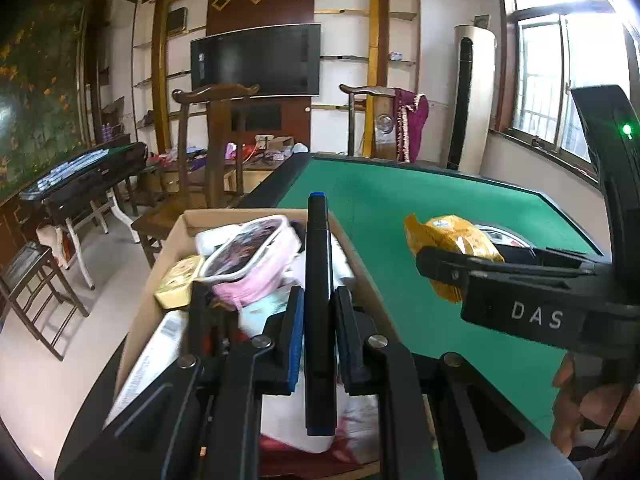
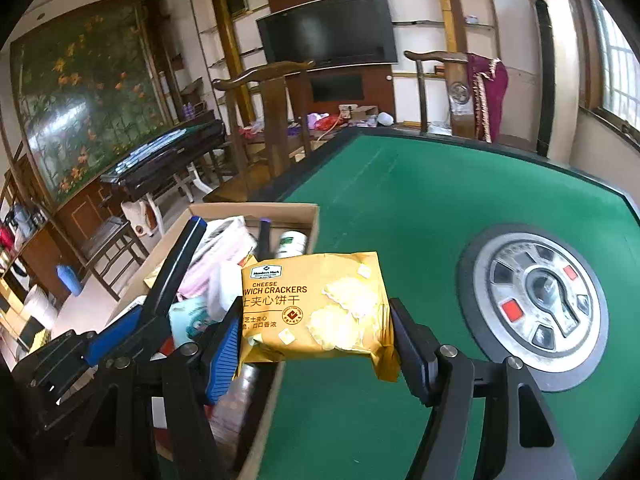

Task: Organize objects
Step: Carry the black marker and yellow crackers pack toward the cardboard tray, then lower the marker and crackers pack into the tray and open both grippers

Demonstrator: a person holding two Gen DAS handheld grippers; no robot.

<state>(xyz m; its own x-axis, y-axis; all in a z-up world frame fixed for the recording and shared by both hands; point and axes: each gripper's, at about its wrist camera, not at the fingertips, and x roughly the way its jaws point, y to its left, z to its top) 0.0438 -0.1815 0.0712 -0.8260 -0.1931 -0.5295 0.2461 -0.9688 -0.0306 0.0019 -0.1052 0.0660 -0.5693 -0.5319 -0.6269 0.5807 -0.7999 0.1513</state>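
My left gripper (image 1: 319, 334) is shut on a black marker with a blue cap (image 1: 319, 280), held over the open cardboard box (image 1: 224, 216). The box holds a pink pouch (image 1: 250, 260), a yellow packet (image 1: 178, 282) and several other items. My right gripper (image 2: 314, 336) is shut on a yellow pack of cheese sandwich crackers (image 2: 316, 306), held above the green table (image 2: 420, 208) at the box's right edge (image 2: 314, 220). The right gripper (image 1: 448, 268) with the crackers (image 1: 452, 240) also shows in the left wrist view. The left gripper's marker (image 2: 176, 264) shows in the right wrist view.
A round metal control hub (image 2: 536, 304) sits in the middle of the table. Wooden chairs (image 1: 216, 152) stand behind the box and at the far edge (image 2: 452, 92). A cluttered low table (image 1: 264, 152), a black side table (image 1: 88, 176) and a TV (image 1: 256, 60) stand beyond.
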